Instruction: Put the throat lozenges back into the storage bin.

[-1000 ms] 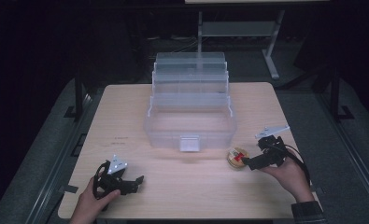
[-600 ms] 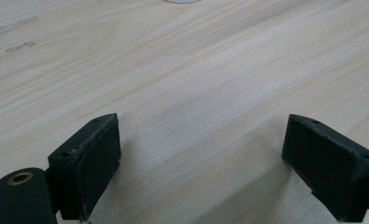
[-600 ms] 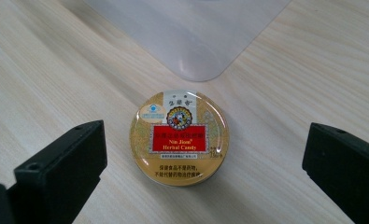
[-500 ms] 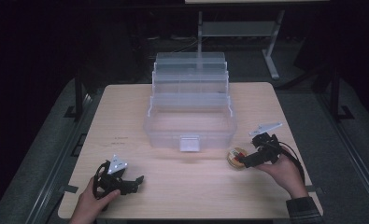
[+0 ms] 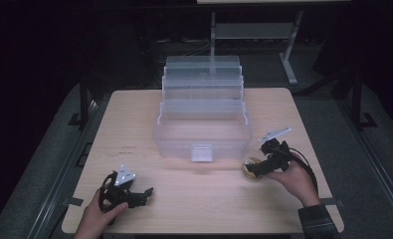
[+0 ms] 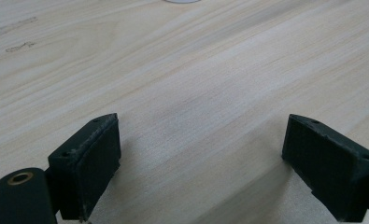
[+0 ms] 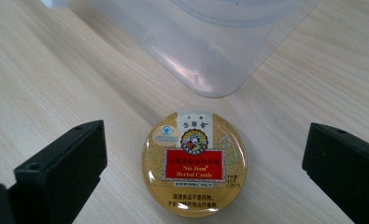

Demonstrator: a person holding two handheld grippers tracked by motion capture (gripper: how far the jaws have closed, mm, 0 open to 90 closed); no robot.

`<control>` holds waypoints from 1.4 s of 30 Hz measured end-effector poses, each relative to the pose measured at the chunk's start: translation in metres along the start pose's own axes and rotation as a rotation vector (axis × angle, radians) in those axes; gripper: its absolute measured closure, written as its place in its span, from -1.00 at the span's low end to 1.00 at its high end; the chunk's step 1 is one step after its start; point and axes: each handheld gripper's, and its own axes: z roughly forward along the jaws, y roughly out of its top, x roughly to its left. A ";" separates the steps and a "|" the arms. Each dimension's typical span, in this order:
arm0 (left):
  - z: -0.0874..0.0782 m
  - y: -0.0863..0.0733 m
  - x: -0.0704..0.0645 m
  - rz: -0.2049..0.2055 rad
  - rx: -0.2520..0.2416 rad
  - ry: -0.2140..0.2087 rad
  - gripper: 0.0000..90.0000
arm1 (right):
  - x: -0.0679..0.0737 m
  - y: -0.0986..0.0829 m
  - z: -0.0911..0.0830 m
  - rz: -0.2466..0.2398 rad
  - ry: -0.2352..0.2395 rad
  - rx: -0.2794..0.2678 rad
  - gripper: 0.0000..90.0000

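High view first: the wooden table (image 5: 134,129) carries a clear plastic tiered organiser box (image 5: 203,117) at its centre, stepped trays rising toward the far edge and the front latch tab facing me. Its long axis runs across the table, left to right.

Right gripper view: a rounded corner of the clear box (image 7: 219,46) sits just beyond a round gold candy tin (image 7: 194,163). The tin lies flat, lid up, on the wood, near the box corner but apart from it. Being round, it has no long axis; its printed label reads upright toward my camera, the red panel marked "Nin Jiom Herbal Candy" across the middle. From above, the tin (image 5: 252,168) lies off the right front corner of the box, on the near right part of the table.

My right gripper (image 5: 257,168) is at the tin, held in my right hand (image 5: 294,179). Its jaws are spread wide, one on either side of the tin, and neither touches it; the gap on each side is plain.

My left gripper (image 5: 147,191) rests low at the near left of the table, in my left hand (image 5: 97,216), well apart from the box and tin. In the left gripper view its jaws stand spread, with bare wood grain (image 6: 196,93) between them and nothing held.
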 end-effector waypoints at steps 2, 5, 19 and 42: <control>0.000 0.000 0.000 0.000 0.001 0.000 -0.76 | 0.001 0.001 0.002 0.000 0.000 0.009 -1.00; 0.000 0.000 0.000 0.000 0.000 0.000 -0.76 | 0.002 0.002 0.005 -0.004 0.002 0.024 -1.00; 0.000 0.000 0.000 0.000 0.000 0.000 -0.76 | 0.004 0.002 0.018 -0.013 -0.011 0.077 -1.00; 0.000 0.000 0.000 0.000 0.000 0.000 -0.76 | 0.001 -0.005 0.042 0.026 -0.011 0.159 -0.95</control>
